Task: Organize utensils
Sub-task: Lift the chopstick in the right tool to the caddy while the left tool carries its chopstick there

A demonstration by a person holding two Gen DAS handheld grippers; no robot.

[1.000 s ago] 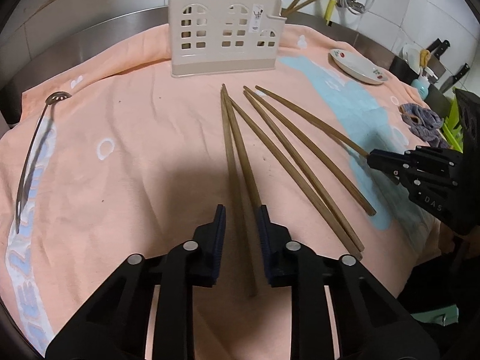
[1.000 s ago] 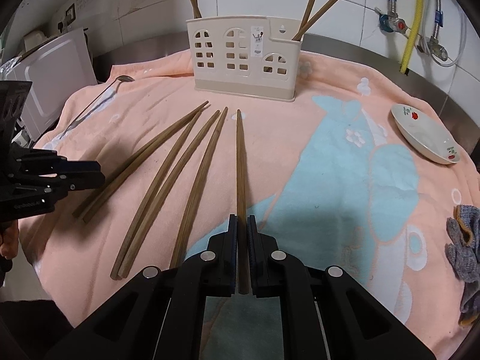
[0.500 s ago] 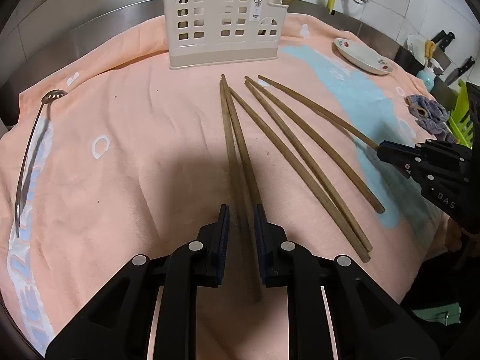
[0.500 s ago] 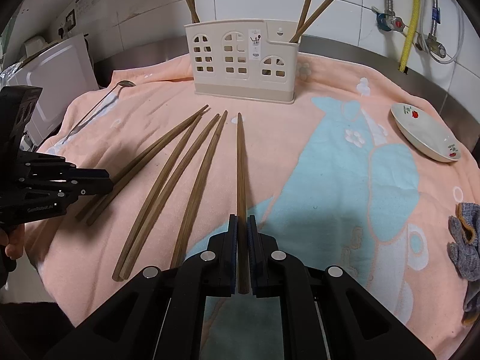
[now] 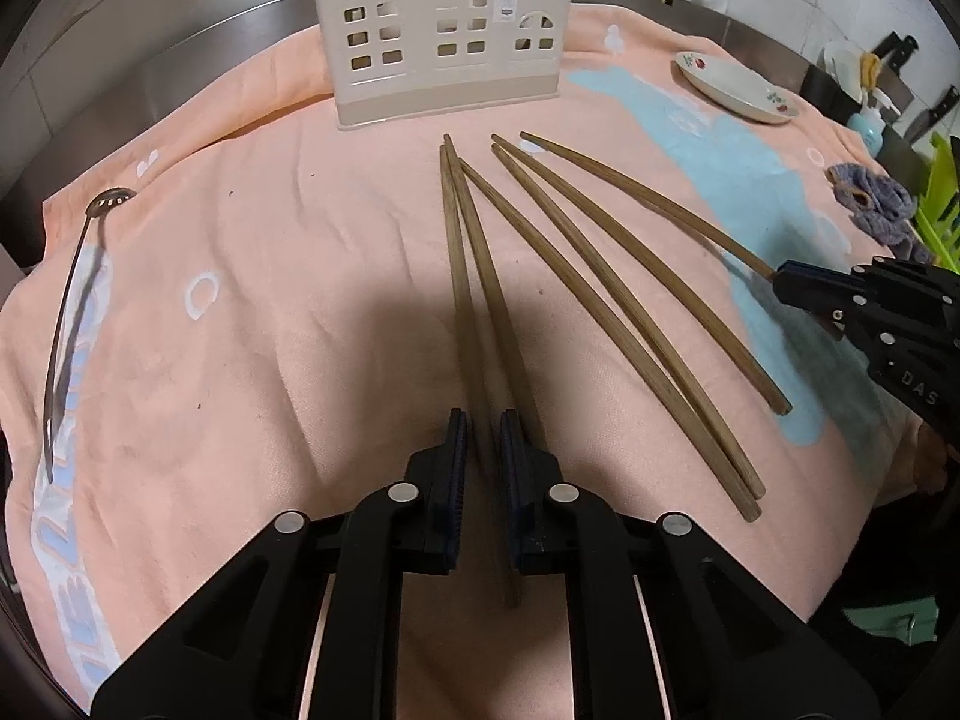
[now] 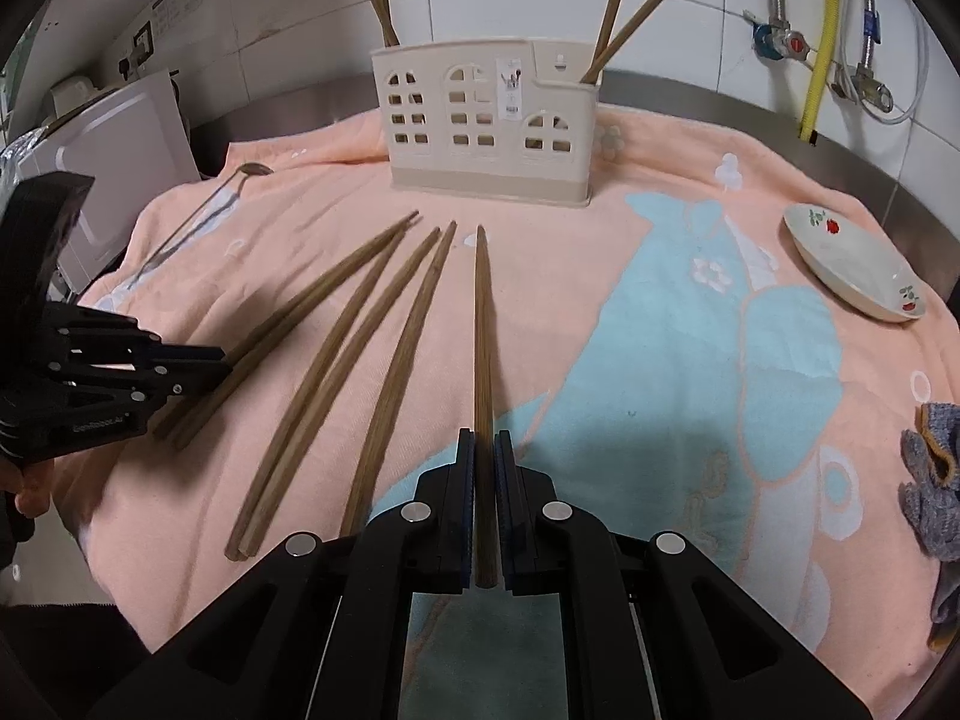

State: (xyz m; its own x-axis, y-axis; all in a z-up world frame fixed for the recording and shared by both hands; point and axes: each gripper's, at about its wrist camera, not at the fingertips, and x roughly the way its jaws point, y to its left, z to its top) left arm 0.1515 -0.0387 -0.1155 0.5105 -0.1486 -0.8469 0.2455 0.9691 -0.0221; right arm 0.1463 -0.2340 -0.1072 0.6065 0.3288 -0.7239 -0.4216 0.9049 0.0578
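Note:
Several long wooden chopsticks lie fanned on a peach towel in front of a cream utensil holder. My left gripper straddles the leftmost chopstick; its jaws stand a little apart around it. My right gripper is shut on the rightmost chopstick, whose tip points at the holder. The holder has chopsticks standing in it. A metal slotted spoon lies at the towel's left edge.
A small painted dish sits at the right on the towel. A grey cloth lies at the right edge. A white appliance stands at the left, and pipes run on the tiled wall behind.
My left gripper's jaws have narrowed around the leftmost chopstick. My right gripper has raised its chopstick slightly, still shut on it.

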